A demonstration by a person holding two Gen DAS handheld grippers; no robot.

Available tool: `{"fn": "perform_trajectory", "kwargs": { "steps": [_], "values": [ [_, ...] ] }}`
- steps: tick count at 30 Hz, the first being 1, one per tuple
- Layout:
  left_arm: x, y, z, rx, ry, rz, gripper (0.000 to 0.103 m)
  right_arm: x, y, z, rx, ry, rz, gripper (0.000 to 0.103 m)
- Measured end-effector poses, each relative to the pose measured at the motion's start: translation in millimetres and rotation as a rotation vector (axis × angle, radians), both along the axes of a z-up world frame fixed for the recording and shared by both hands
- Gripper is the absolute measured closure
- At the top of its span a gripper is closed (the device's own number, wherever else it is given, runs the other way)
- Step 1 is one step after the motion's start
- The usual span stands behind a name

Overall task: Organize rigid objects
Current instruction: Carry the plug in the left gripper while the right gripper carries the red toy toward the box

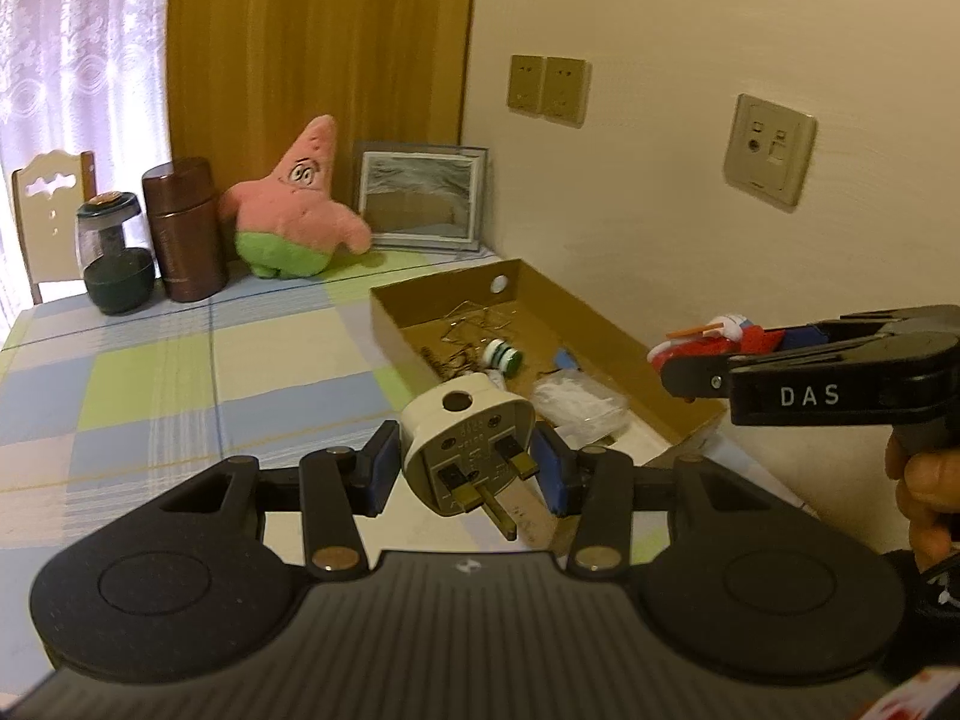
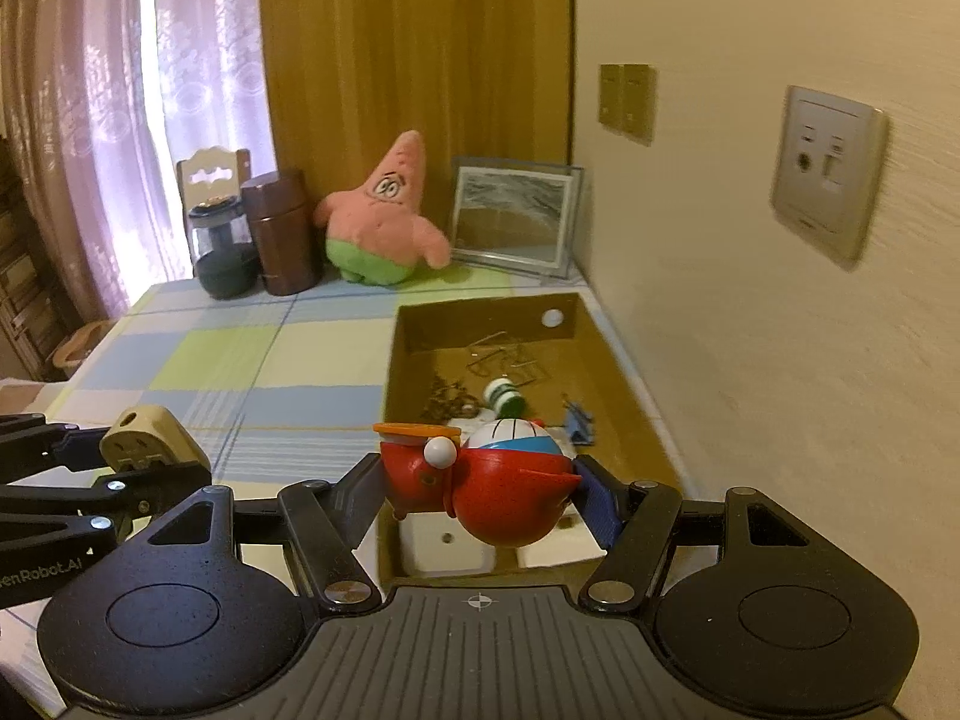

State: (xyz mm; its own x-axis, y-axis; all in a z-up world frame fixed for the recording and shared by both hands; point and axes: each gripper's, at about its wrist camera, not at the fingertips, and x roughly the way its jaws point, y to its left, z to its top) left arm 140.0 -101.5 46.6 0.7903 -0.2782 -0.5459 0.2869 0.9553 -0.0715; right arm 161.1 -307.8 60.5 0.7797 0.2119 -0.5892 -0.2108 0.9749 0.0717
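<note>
My left gripper (image 1: 467, 461) is shut on a beige three-pin plug adapter (image 1: 465, 429), its brass pins pointing back at the camera; it hangs above the table just short of the cardboard box (image 1: 606, 324). My right gripper (image 2: 480, 486) is shut on a red, white and blue toy figure (image 2: 498, 486) over the near end of the cardboard box (image 2: 624, 384). In the right wrist view the left gripper (image 2: 144, 468) with the plug adapter (image 2: 150, 432) shows at lower left. In the left wrist view the right gripper (image 1: 690, 369) holds the toy figure (image 1: 720, 339) at right, beside the box.
Inside the box lie wire clips (image 2: 504, 354), a green-and-white cap (image 2: 504, 397), a blue clip (image 2: 579, 420) and white items. At the table's back stand a pink starfish plush (image 2: 384, 216), a brown canister (image 2: 282, 234), a dark jar (image 2: 219, 252) and a framed picture (image 2: 513, 216). A wall runs along the right.
</note>
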Motion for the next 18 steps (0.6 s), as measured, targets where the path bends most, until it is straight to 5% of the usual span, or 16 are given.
{"fn": "perform_trajectory", "kwargs": {
  "steps": [18],
  "values": [
    [13.7, -38.2, 1.3, 0.008, 0.003, -0.072, 0.062, 4.3, -40.7, -2.3, -0.008, 0.008, -0.056, 0.039]
  ]
}}
